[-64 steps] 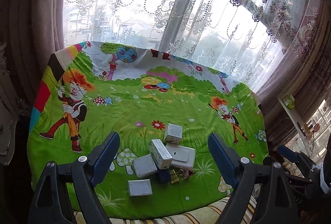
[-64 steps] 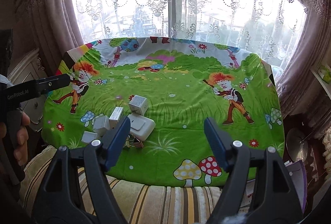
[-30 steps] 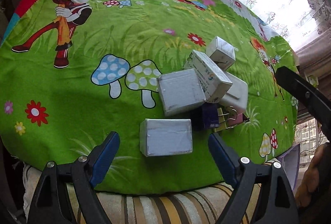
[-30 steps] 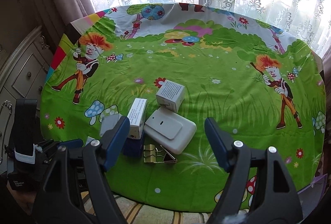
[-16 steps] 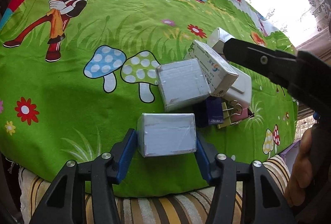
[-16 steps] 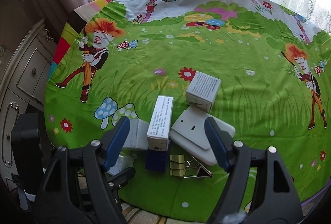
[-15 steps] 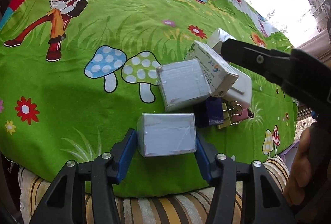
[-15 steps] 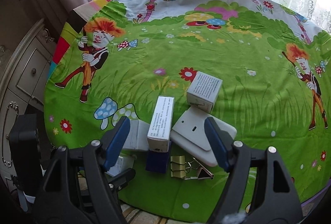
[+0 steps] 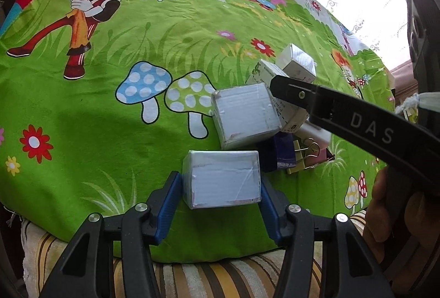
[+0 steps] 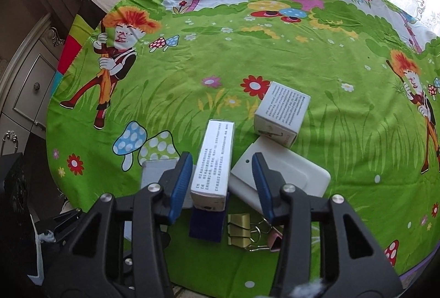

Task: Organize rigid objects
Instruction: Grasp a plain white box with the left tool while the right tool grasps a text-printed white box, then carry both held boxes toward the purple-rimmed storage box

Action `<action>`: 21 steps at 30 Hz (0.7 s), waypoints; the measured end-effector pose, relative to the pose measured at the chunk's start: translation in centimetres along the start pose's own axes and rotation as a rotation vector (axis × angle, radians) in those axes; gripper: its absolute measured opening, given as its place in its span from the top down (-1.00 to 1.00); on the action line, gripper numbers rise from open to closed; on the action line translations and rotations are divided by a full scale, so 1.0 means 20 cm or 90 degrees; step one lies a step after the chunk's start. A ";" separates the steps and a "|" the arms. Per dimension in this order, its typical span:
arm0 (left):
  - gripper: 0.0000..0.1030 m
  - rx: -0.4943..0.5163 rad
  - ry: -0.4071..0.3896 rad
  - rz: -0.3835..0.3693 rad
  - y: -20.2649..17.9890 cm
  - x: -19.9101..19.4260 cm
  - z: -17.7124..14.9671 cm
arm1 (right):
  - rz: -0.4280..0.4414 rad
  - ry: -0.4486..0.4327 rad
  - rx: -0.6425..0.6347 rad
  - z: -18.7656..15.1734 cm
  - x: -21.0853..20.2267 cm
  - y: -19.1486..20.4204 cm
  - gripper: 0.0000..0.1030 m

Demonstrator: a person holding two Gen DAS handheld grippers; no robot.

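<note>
In the left wrist view my left gripper [image 9: 221, 188] is shut on a grey-white box [image 9: 224, 179] near the table's front edge; both blue pads press its sides. A second grey box [image 9: 244, 116] lies just behind it. In the right wrist view my right gripper [image 10: 221, 157] straddles a long white printed box [image 10: 214, 157] that leans on the pile. Its jaws are closing, and a gap still shows at the right pad. One black finger [image 9: 330, 111] of it crosses the left wrist view over that box.
A small white cube box [image 10: 282, 113], a flat white device [image 10: 299, 174], a dark blue piece [image 10: 206, 223] and gold binder clips [image 10: 239, 226] crowd the pile. The green cartoon cloth [image 10: 330, 64] covers the round table. A dresser [image 10: 27, 83] stands left.
My left gripper closed onto the front grey box a second ago and has held still since. The right gripper came down over the pile and narrowed around the long printed box.
</note>
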State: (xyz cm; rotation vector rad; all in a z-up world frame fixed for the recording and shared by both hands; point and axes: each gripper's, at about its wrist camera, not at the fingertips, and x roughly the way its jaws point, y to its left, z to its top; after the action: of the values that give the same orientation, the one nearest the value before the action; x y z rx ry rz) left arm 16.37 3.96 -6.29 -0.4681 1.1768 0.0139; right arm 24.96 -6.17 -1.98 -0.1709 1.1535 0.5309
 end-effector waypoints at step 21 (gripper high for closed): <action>-0.06 0.015 -0.078 0.034 -0.08 -0.12 -0.02 | 0.015 -0.089 0.006 -0.10 -0.26 -0.06 0.46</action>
State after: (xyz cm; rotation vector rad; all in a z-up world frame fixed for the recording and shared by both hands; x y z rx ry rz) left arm 15.53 2.97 -3.70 -0.4088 1.0684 0.0738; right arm 22.37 -9.64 1.67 -0.1097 1.0233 0.5500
